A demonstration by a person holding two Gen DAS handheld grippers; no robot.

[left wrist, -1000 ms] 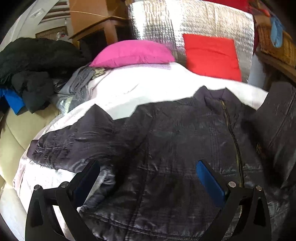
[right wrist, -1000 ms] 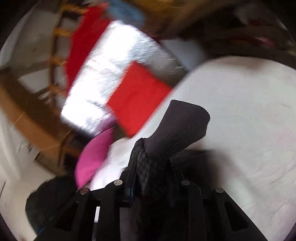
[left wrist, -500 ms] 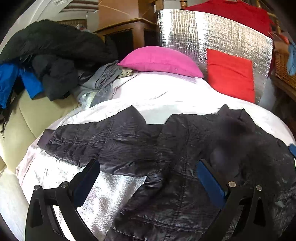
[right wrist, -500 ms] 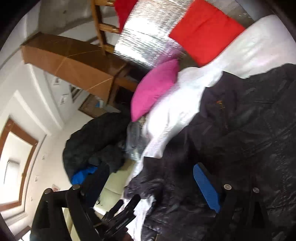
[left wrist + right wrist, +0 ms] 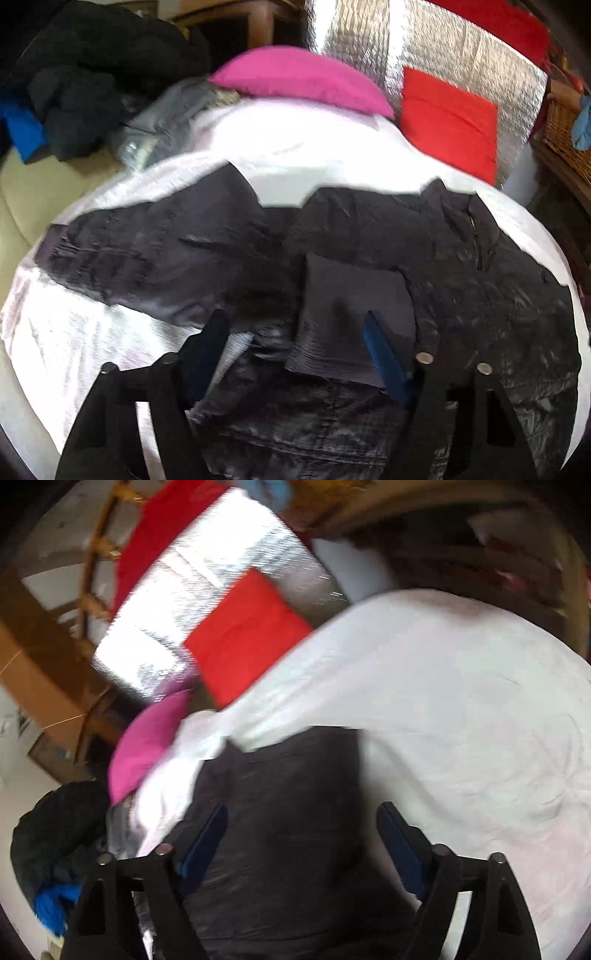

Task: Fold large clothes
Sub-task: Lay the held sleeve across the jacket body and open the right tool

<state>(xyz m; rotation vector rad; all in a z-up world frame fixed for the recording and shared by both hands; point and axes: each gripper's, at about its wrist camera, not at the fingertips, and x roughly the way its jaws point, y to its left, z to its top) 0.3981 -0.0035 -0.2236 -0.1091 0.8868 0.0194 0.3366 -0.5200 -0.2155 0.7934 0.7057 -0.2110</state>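
Observation:
A dark quilted jacket [image 5: 480,295] lies spread on the white bedsheet [image 5: 295,147], zipper side up. One sleeve [image 5: 147,251] stretches out to the left. The other sleeve is folded across the body, and its knit cuff [image 5: 351,295] rests at the middle. My left gripper [image 5: 295,332] hovers just over that cuff, jaws closing; the cuff's edge and jacket fabric lie between them, not pinched. In the right wrist view my right gripper [image 5: 301,823] hangs over the jacket [image 5: 288,775], jaws closing, with fabric below them but nothing pinched.
A pink pillow [image 5: 303,77], a red cushion [image 5: 447,118] and a silver quilted panel [image 5: 369,37] stand at the head of the bed. Dark clothes [image 5: 74,74] are piled on a beige sofa [image 5: 37,192] at left. A wicker basket [image 5: 565,136] sits at right.
My right gripper let go of the sleeve cuff it held aloft and dropped over the jacket. That sleeve now lies folded across the jacket's body. My left gripper's jaws have narrowed.

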